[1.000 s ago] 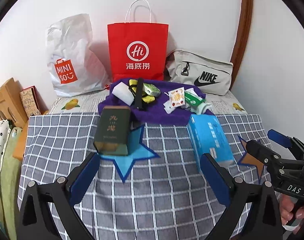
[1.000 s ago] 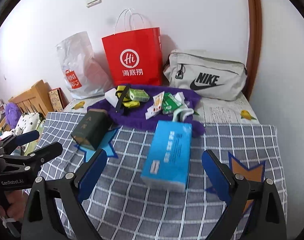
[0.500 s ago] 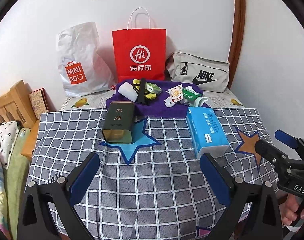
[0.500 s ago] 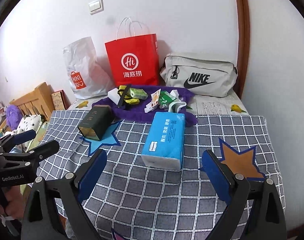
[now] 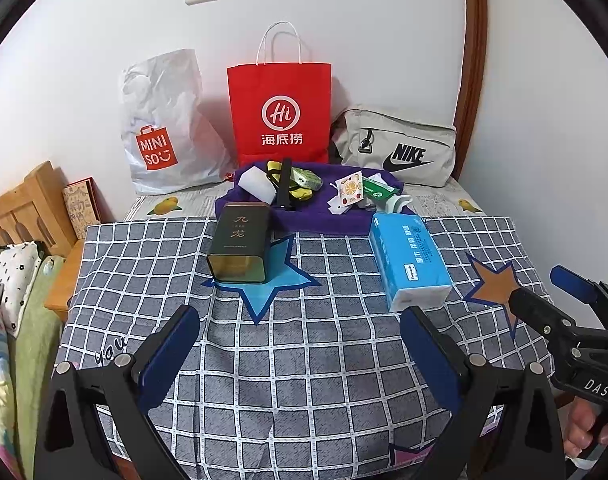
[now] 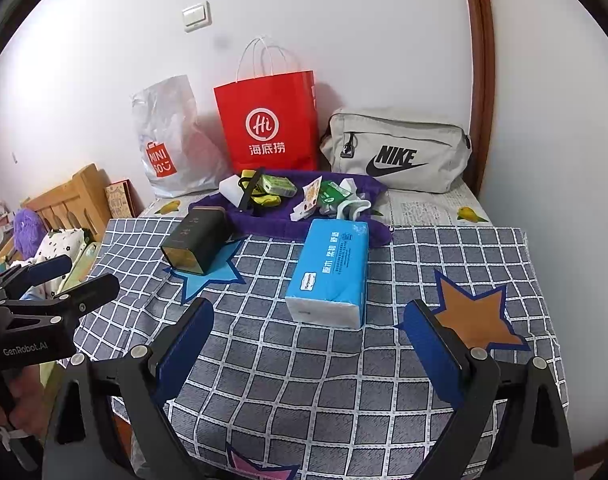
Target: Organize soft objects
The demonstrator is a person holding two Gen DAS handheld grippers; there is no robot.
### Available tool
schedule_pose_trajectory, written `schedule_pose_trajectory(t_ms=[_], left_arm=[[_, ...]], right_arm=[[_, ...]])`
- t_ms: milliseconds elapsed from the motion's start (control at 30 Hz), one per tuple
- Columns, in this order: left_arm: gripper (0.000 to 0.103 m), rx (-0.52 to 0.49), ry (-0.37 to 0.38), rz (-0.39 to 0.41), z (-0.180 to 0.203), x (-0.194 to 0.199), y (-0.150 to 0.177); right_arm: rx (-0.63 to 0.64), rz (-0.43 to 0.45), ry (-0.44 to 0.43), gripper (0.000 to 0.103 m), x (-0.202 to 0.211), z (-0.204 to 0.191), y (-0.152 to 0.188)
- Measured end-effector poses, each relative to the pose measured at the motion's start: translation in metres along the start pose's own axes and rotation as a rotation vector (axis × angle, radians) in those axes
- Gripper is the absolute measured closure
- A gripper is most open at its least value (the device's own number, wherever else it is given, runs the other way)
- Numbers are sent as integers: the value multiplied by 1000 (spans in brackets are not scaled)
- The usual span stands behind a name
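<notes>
A blue tissue pack (image 5: 410,262) (image 6: 330,272) lies on the checked cloth (image 5: 304,360), between a blue star patch (image 5: 263,288) and an orange star patch (image 6: 472,316). A dark green tin (image 5: 239,248) (image 6: 195,240) lies on the blue star. Behind them a purple cloth (image 5: 316,220) holds several small packets and a white block. My left gripper (image 5: 299,350) is open and empty over the cloth's near part. My right gripper (image 6: 308,342) is also open and empty, just short of the tissue pack. Each gripper shows in the other's view, right gripper (image 5: 540,286) and left gripper (image 6: 87,274).
A red paper bag (image 5: 279,112), a white plastic bag (image 5: 163,128) and a grey pouch (image 5: 396,148) stand against the back wall. A wooden headboard (image 5: 27,208) and bedding (image 5: 11,280) sit off the left edge. A wall closes the right side.
Both grippers have drawn back and risen from the table, so the tin and tissue pack look farther away. Both stay open and empty; the objects have not moved.
</notes>
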State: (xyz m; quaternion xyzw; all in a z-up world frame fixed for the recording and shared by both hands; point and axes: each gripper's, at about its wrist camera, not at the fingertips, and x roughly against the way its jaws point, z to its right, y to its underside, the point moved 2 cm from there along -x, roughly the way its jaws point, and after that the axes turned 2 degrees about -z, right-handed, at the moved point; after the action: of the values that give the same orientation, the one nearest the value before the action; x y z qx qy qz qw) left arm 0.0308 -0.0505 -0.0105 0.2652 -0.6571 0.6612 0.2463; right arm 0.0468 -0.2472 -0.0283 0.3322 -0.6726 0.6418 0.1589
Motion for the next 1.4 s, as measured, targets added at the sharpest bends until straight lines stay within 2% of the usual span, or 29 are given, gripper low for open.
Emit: schedule_pose_trajectory(t_ms=[1400], left_arm=[[2,7,-2,-9,0,3,0]], right_arm=[[18,-11,-3,8,-3,-7,8]])
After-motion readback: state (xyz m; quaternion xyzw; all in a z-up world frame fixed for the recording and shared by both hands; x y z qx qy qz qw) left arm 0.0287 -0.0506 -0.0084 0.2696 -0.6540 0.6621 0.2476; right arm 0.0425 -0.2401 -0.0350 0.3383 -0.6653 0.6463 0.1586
